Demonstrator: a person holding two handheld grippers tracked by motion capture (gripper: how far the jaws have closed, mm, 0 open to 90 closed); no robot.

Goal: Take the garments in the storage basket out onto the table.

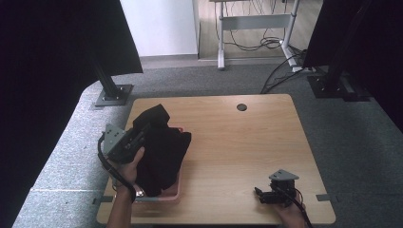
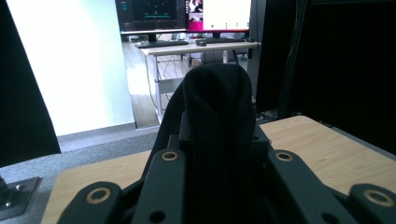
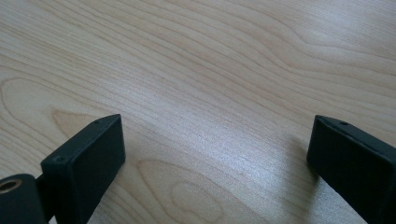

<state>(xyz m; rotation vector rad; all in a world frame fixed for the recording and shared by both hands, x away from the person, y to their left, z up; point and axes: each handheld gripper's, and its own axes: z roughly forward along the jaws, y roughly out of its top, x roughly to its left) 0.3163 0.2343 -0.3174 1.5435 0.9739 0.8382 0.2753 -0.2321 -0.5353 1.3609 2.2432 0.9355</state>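
A black garment (image 1: 161,147) is bunched over a pink basket (image 1: 173,194) at the table's front left, with part of it lifted above the rim. My left gripper (image 1: 140,135) comes in from the left and is shut on a fold of this cloth. In the left gripper view the black garment (image 2: 217,112) rises in a rounded hump between the jaws of the left gripper (image 2: 217,154). My right gripper (image 1: 260,194) rests low at the table's front right, well apart from the garment. In the right gripper view the right gripper (image 3: 217,154) stands open with bare wood between its fingers (image 3: 88,161).
The wooden table (image 1: 237,142) has a round cable hole (image 1: 241,107) near its far edge. Black stand bases (image 1: 114,95) sit on the grey carpet at both far corners. A desk with monitors (image 2: 187,14) stands further back.
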